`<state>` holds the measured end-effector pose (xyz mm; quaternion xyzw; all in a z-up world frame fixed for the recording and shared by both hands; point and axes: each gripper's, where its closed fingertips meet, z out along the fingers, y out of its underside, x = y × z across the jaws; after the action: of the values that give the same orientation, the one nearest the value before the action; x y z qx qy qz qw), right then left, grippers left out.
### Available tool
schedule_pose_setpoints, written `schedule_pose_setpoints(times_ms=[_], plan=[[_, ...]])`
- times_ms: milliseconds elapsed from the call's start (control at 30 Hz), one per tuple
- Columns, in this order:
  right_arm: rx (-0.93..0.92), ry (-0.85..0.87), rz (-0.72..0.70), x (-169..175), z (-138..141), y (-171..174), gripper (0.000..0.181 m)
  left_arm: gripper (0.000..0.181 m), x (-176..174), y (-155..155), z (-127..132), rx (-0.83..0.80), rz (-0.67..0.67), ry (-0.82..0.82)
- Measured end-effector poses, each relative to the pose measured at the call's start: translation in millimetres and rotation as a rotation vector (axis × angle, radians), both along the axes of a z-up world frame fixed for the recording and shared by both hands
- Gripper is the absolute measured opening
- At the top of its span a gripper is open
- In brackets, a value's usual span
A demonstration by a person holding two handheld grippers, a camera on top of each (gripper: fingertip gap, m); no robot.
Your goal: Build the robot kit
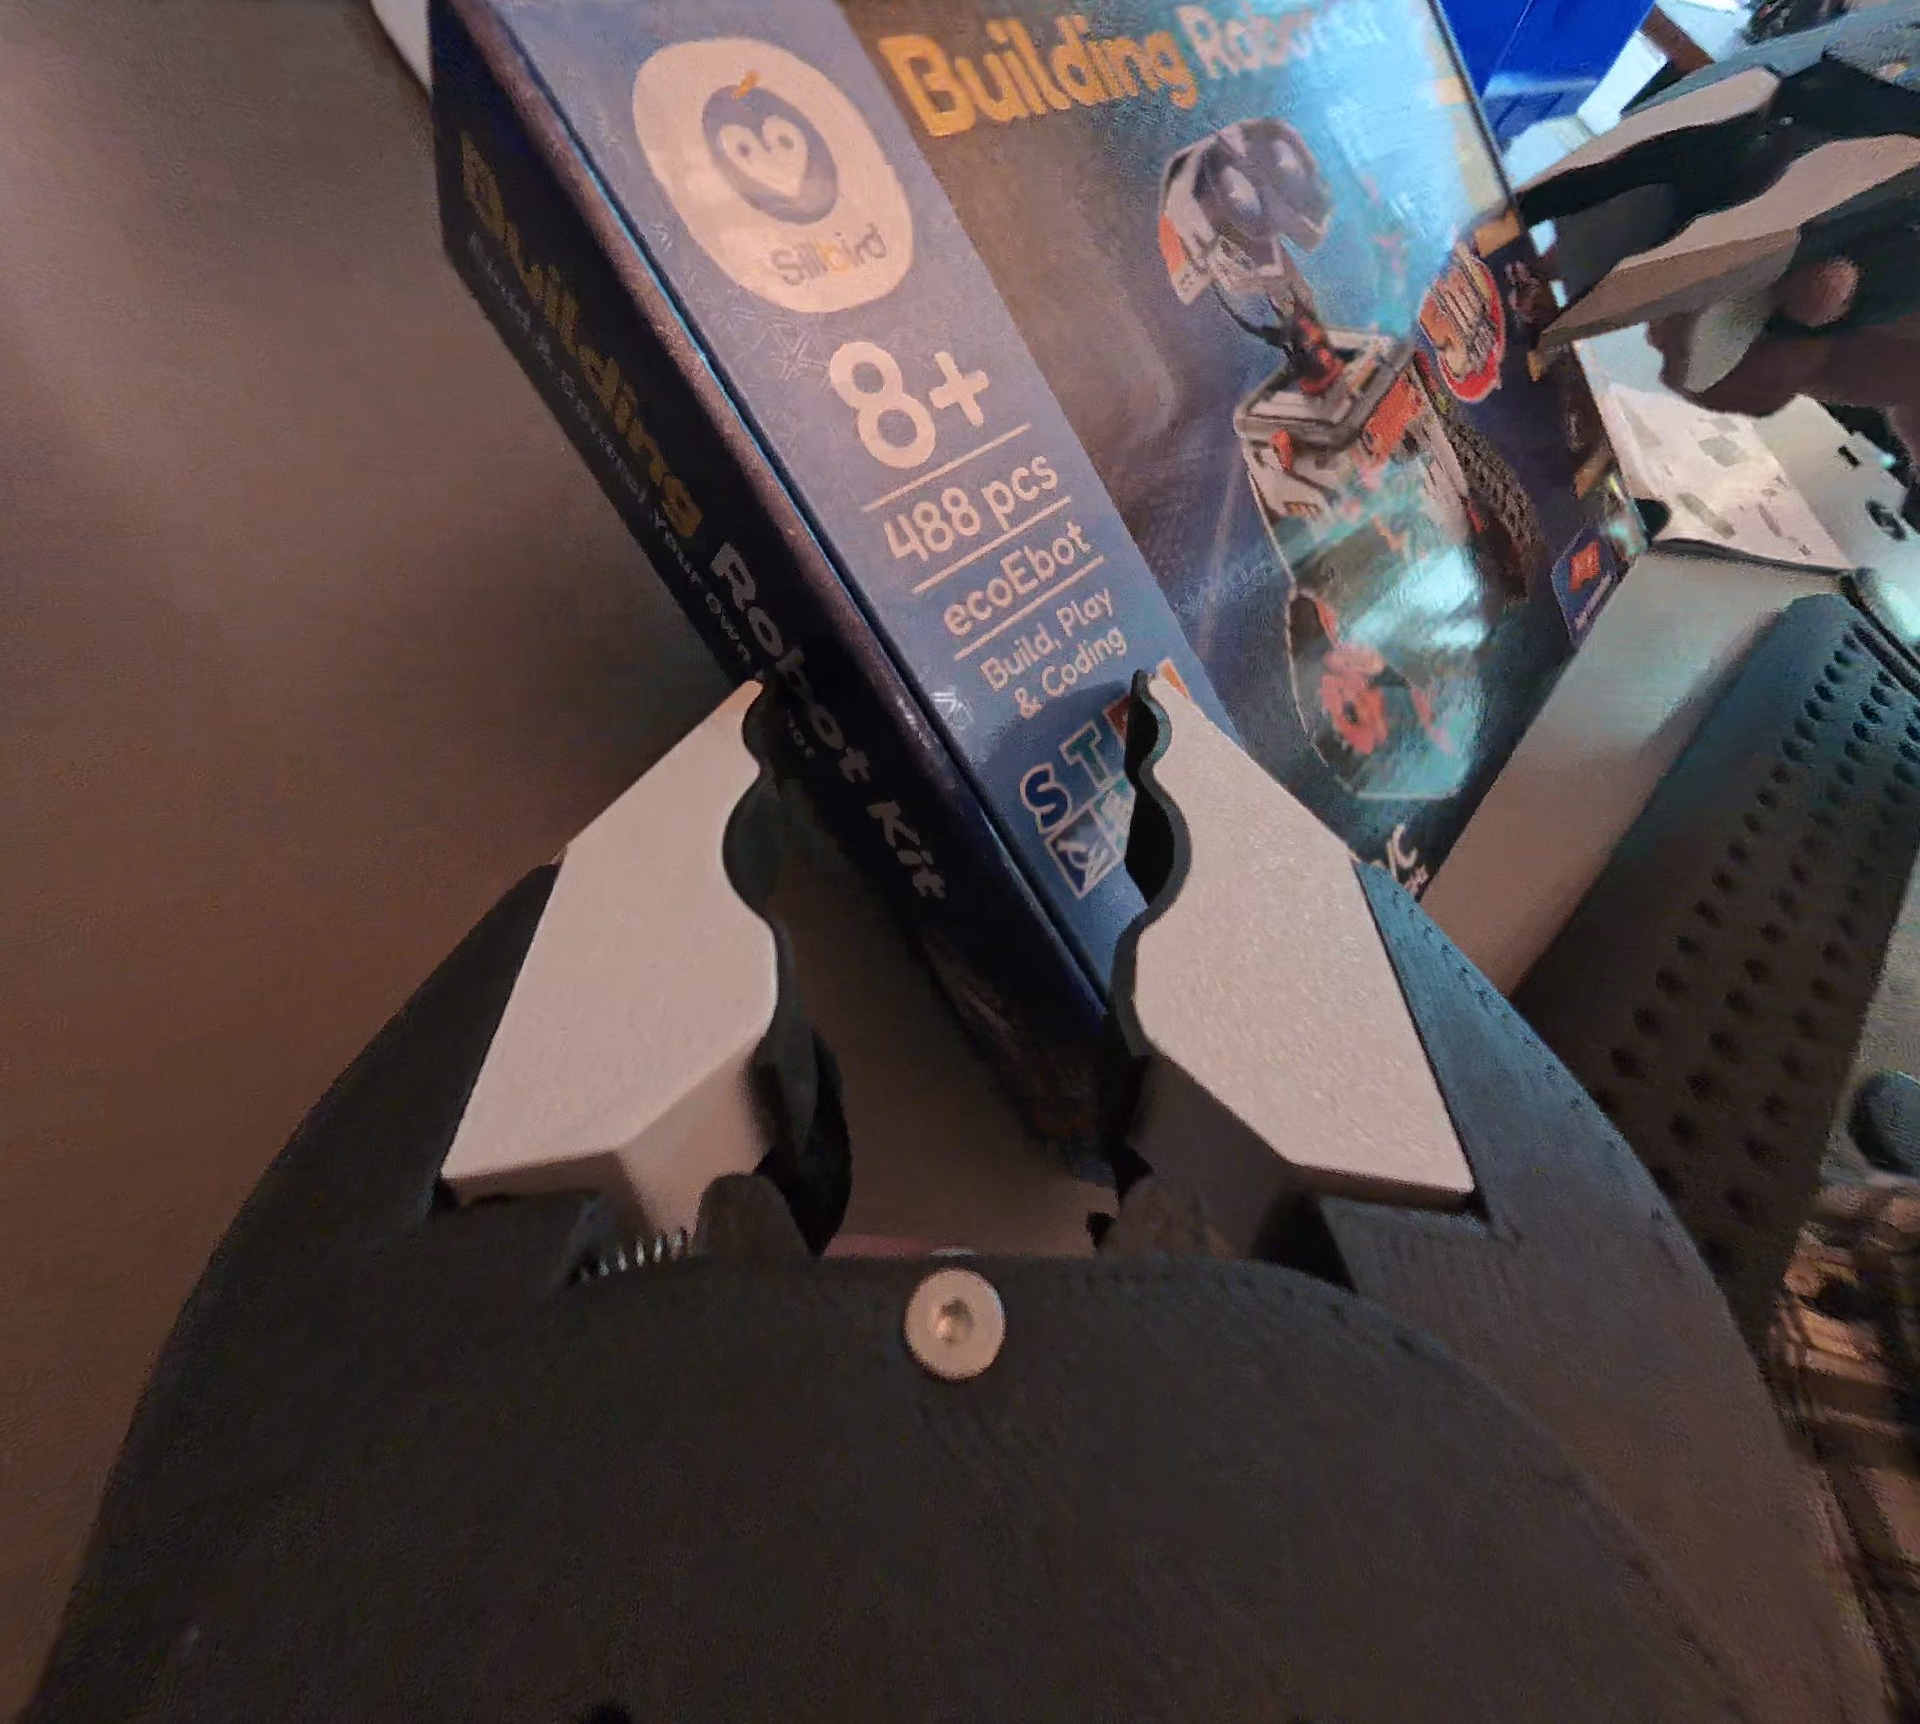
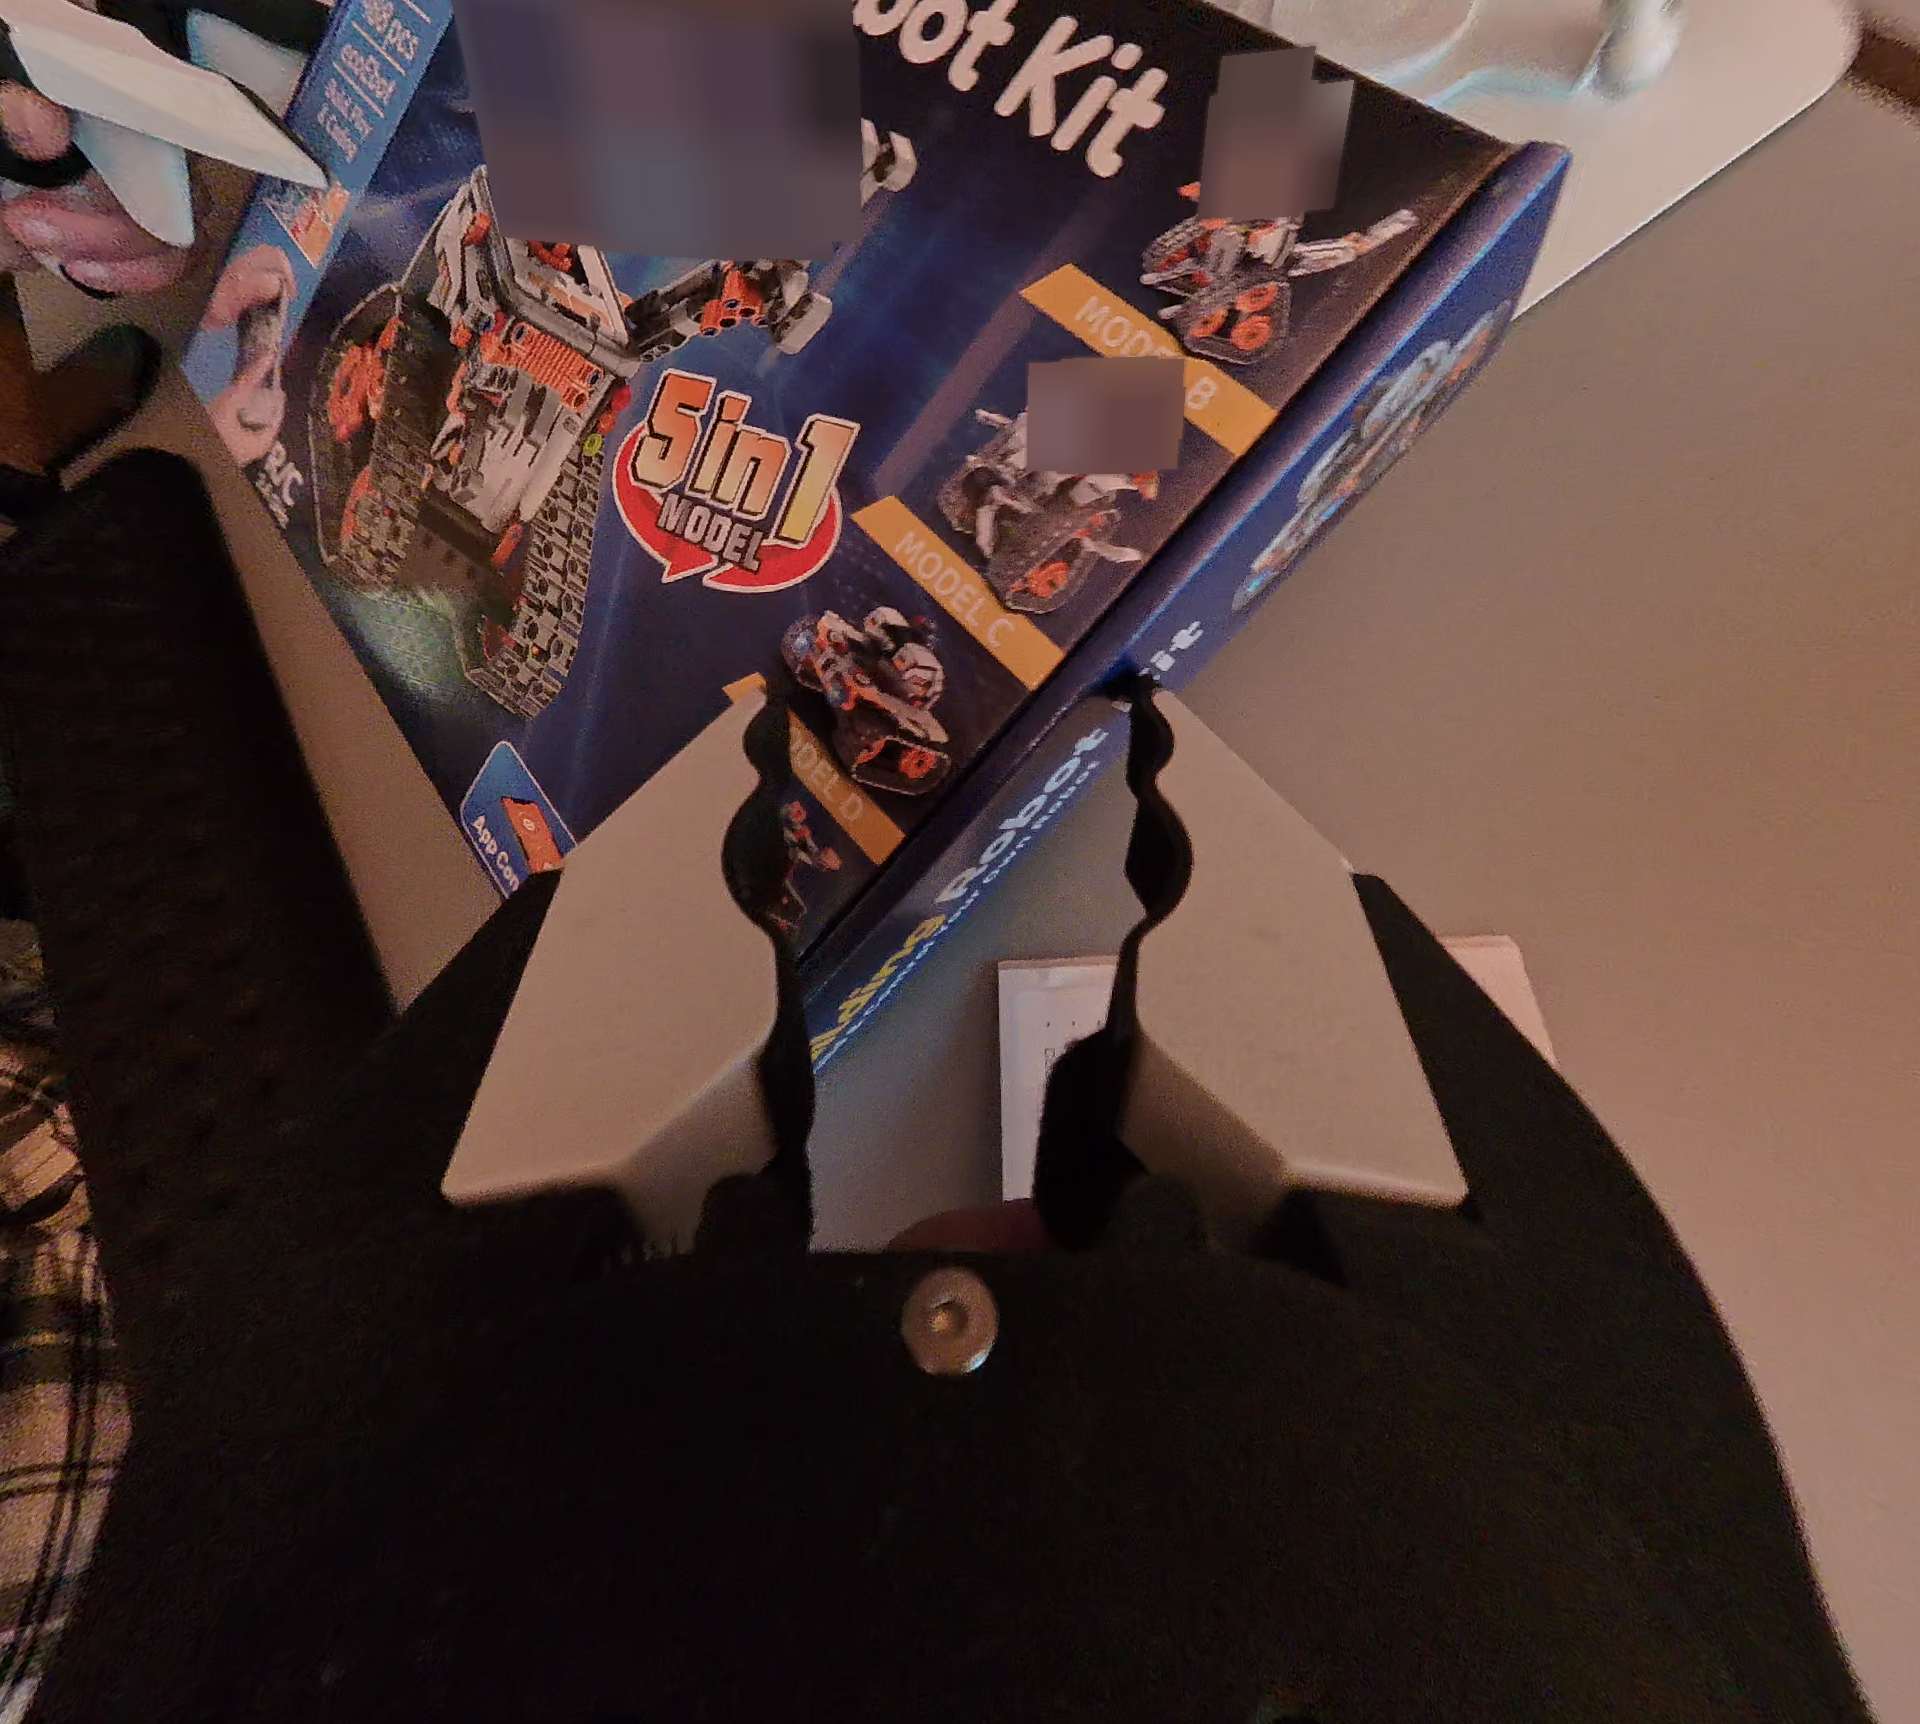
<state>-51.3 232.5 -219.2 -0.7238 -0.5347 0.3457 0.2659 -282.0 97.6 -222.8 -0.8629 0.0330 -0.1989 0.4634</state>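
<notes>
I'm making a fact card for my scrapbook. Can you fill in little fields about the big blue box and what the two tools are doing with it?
Main thing: a blue toy box with robot pictures, tilted up
Left tool: fingers on either side of the box's near corner
Right tool: fingers on either side of the opposite corner
Behind the box: a white tray with clear glass items
Surface: a brown table

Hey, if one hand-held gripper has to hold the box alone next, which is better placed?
Probably left: the box sits deep in the left hand-held gripper, while the right hand-held gripper spans only a corner near its tips.
</notes>
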Motion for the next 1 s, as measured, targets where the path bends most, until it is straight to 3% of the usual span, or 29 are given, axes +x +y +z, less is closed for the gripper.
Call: schedule_pose_setpoints(times_ms=[133, 300, 433, 600, 767, 1000], plan=[[0.131, 0.113, -0.058, 24.1, 44.5, -0.7, 0.051, 0.056, 14.9, 6.8, 58.0, 0.203, 0.04, 0.077], [0.303, 0.252, -0.189, 72.2, 110.6, 22.9, 0.044, 0.044, 59.5, 27.3, 131.5, 0.405, -0.008, 0.19], [0.386, 0.363, -0.293, 112.8, 152.0, 45.4, 0.043, 0.055, 95.2, 70.2, 153.1, 0.452, -0.024, 0.258], [0.415, 0.395, -0.363, 156.7, 163.8, 74.4, 0.043, 0.047, 132.9, 107.2, 181.2, 0.569, -0.05, 0.183], [0.423, 0.378, -0.459, 212.8, 155.8, 120.0, 0.043, 0.049, 186.5, 168.6, 178.6, 0.592, -0.072, 0.218], [0.414, 0.349, -0.598, 277.4, 117.1, 164.3, 0.043, 0.051, 241.0, 253.5, 139.2, 0.577, -0.161, 0.046]])
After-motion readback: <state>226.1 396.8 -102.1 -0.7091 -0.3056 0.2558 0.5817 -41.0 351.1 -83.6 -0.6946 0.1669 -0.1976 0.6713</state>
